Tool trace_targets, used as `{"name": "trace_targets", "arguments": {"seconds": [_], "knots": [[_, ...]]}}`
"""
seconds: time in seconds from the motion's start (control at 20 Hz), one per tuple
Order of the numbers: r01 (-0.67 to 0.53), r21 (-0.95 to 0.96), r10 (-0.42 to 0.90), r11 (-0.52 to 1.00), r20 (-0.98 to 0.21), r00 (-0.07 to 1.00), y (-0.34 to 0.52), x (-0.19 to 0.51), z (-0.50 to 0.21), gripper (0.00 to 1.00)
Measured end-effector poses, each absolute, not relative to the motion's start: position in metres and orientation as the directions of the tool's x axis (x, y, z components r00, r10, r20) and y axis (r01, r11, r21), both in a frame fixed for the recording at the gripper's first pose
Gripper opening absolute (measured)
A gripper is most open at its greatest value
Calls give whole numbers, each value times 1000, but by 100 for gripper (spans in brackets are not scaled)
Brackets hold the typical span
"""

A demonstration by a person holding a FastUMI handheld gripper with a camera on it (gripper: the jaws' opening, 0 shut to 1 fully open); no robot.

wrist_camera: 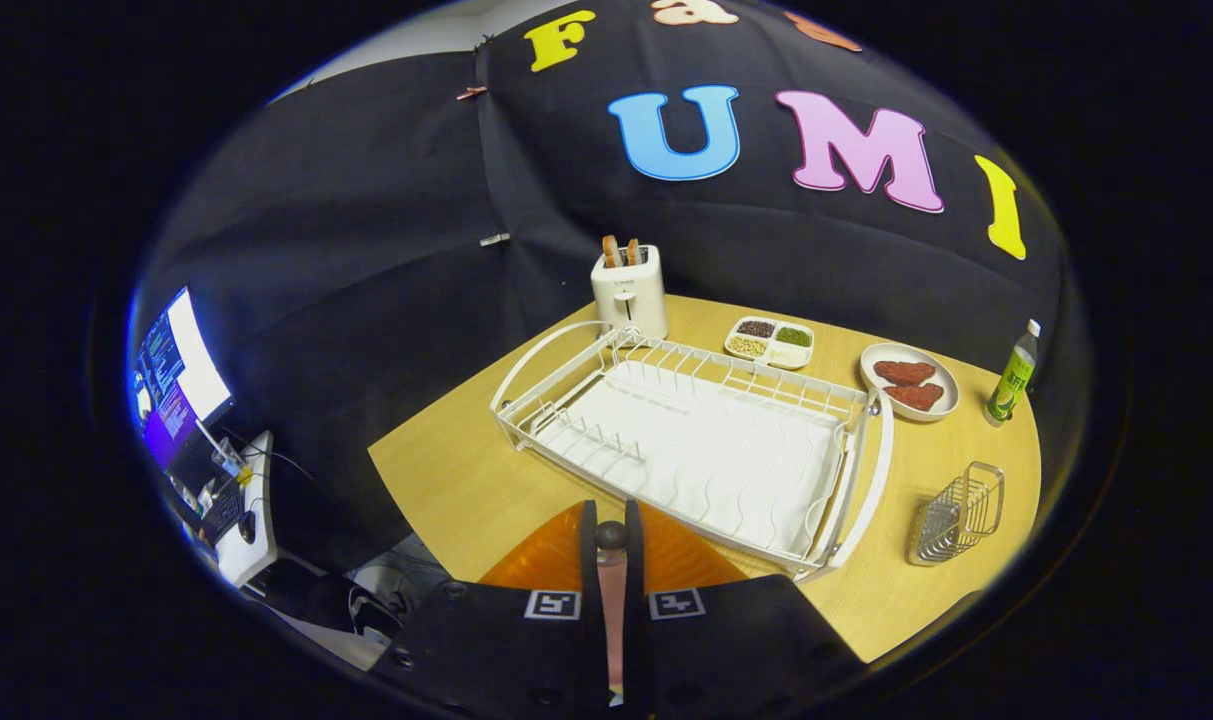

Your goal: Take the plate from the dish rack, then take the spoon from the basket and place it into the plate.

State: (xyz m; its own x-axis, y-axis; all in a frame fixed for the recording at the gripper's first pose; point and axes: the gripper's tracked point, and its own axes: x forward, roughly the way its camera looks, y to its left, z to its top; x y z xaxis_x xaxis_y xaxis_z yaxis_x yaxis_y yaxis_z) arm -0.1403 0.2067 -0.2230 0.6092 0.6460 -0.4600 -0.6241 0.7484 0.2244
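Note:
My gripper (611, 525) is shut on the spoon (612, 590), a slim pinkish handle with a dark rounded end poking out past the fingertips. Right under and just beyond the fingers lies the orange ribbed plate (681, 560) on the wooden table, at the near side of the dish rack. The fingers cover the plate's middle. The white wire dish rack (696, 440) stands ahead of the plate with no dishes in its slots. Off to the right stands the small wire basket (956, 515); I see nothing in it.
Behind the rack stands a white toaster (629, 290) with toast in it. A divided dish of beans (769, 341), a white plate with two brown pieces (908, 380) and a green bottle (1011, 375) line the far right. A monitor (176, 385) sits off the table at left.

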Motion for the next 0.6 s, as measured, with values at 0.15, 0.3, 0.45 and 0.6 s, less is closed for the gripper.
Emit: {"name": "trace_targets", "arguments": {"seconds": [0.15,0.3,0.45,0.6], "knots": [[-637,202,643,744,-479,598,209,-145,-239,10],[-646,189,640,740,-492,590,203,-154,-246,11],[-639,201,633,742,-525,569,188,-162,-256,13],[-630,201,614,751,-565,551,171,-169,-268,17]]}}
